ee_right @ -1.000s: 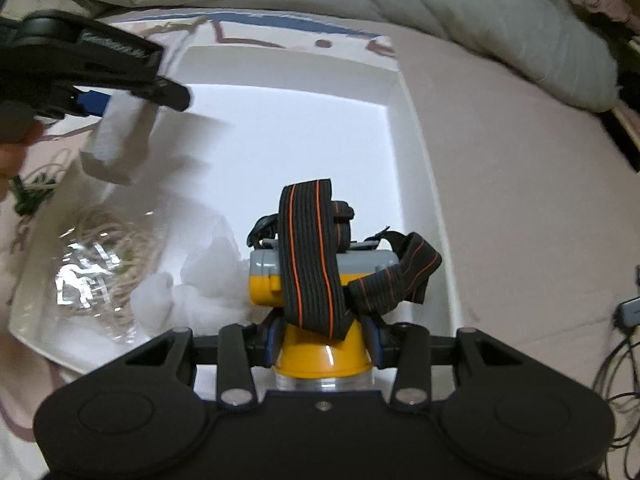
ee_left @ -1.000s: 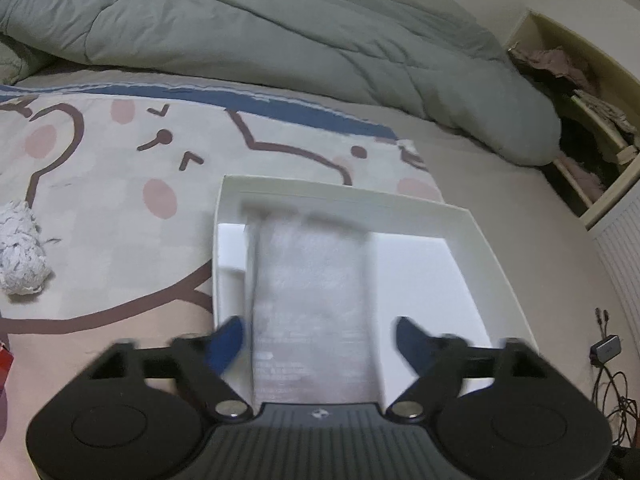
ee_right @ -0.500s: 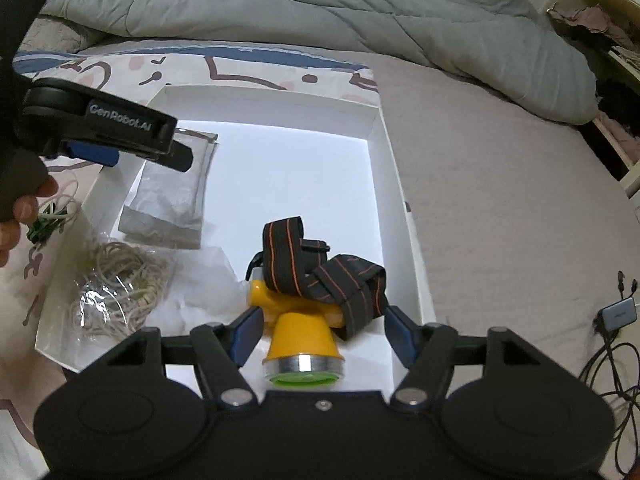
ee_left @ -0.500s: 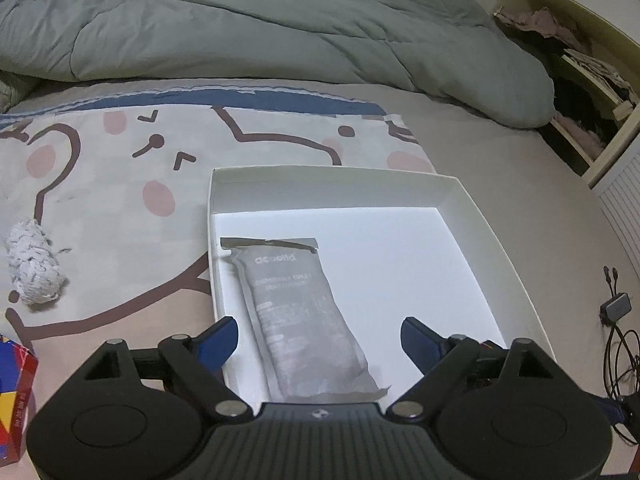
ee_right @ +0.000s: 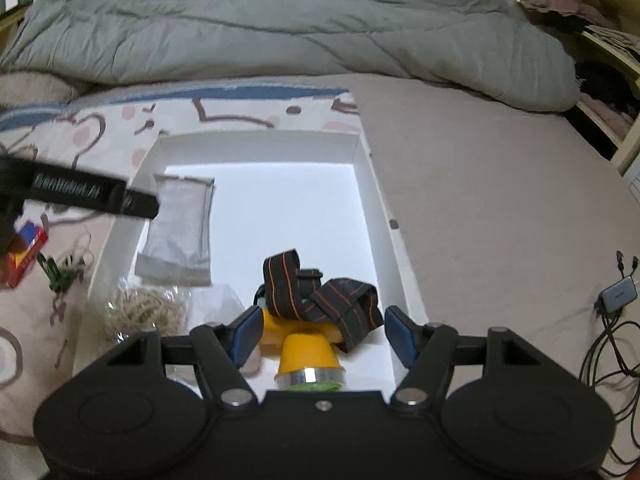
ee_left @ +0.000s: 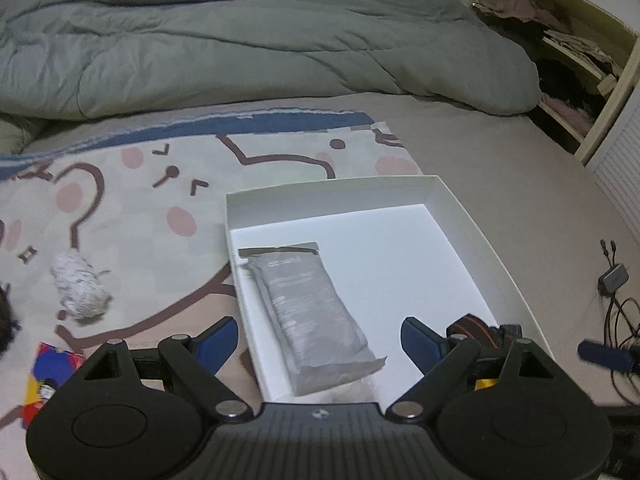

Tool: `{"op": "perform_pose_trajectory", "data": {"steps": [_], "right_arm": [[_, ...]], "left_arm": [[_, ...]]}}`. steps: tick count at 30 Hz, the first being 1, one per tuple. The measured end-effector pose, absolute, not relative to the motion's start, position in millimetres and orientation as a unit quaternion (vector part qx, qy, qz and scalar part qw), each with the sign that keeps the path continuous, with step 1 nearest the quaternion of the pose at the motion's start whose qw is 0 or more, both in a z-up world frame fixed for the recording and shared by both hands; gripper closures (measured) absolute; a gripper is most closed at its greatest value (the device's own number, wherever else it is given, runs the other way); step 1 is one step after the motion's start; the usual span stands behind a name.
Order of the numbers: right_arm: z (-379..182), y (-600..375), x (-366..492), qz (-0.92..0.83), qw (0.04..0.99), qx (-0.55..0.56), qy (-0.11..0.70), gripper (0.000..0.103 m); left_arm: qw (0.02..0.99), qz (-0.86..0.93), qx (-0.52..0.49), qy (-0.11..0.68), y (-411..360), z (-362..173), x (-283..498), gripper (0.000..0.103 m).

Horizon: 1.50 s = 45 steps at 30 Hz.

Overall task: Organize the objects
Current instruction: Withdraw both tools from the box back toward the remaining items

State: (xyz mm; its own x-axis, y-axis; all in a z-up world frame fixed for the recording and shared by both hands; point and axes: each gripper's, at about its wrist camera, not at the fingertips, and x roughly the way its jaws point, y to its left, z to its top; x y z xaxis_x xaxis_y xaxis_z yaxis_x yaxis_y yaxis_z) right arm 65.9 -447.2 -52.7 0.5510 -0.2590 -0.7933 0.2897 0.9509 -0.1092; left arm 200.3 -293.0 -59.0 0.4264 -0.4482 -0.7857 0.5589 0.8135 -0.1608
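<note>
A white shallow box (ee_left: 472,224) (ee_right: 376,184) lies on the bed. A grey foil pouch (ee_left: 312,312) (ee_right: 176,236) lies flat in its left part. A yellow headlamp with a black and orange strap (ee_right: 316,316) lies in the box's near right corner; its strap shows in the left wrist view (ee_left: 476,330). A clear bag of twine (ee_right: 144,312) lies in the near left corner. My left gripper (ee_left: 318,342) is open above the pouch, empty. My right gripper (ee_right: 322,334) is open, its fingers either side of the headlamp, apart from it.
On the patterned blanket left of the box lie a white knitted bundle (ee_left: 78,290), a red and blue small carton (ee_left: 48,376) (ee_right: 22,250) and a green item (ee_right: 60,268). A grey duvet (ee_left: 240,52) fills the back. Cables and an adapter (ee_right: 614,292) lie at the right.
My left gripper let go of the pouch, which now lies in the box, and drew back. My right gripper opened off the headlamp and pulled back too.
</note>
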Motion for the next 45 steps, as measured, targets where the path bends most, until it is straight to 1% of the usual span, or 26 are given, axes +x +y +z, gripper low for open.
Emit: {"op": "perform_pose_trajectory", "data": {"steps": [7, 12, 24, 29, 33, 36, 38, 41, 45], "right_arm": [[-36.1, -448.6, 57.2, -0.164, 0.889, 0.035, 0.425, 0.035], [-27.4, -444.5, 51.4, -0.166, 0.895, 0.043, 0.412, 0.033], [-8.2, -429.5, 36.9, -0.171, 0.905, 0.043, 0.388, 0.021], [-3.1, -422.8, 34.4, -0.17, 0.908, 0.042, 0.382, 0.016], [-1.7, -417.5, 33.3, -0.173, 0.908, 0.041, 0.378, 0.011], [-2.3, -415.9, 34.0, -0.175, 0.908, 0.039, 0.378, 0.005], [-3.1, -414.4, 33.8, -0.177, 0.909, 0.034, 0.376, 0.004], [-5.2, -415.0, 35.1, -0.181, 0.908, 0.032, 0.378, 0.0], [-6.0, -416.6, 36.2, -0.182, 0.907, 0.037, 0.377, 0.0]], "left_arm": [[0.853, -0.286, 0.09, 0.428, -275.0, -36.0, 185.5, 0.014], [0.86, -0.275, 0.107, 0.417, -261.1, -23.5, 175.5, 0.011], [0.867, -0.266, 0.13, 0.4, -232.0, -13.8, 146.7, 0.001], [0.873, -0.263, 0.12, 0.393, -222.4, -12.3, 140.3, 0.0], [0.873, -0.263, 0.109, 0.397, -216.8, -14.3, 141.1, 0.0], [0.873, -0.261, 0.105, 0.398, -213.6, -14.6, 143.1, 0.0], [0.874, -0.26, 0.101, 0.398, -211.4, -14.4, 144.8, 0.0], [0.875, -0.258, 0.097, 0.397, -209.0, -13.5, 146.4, 0.0], [0.875, -0.262, 0.097, 0.397, -206.7, -12.9, 147.7, 0.0]]}}
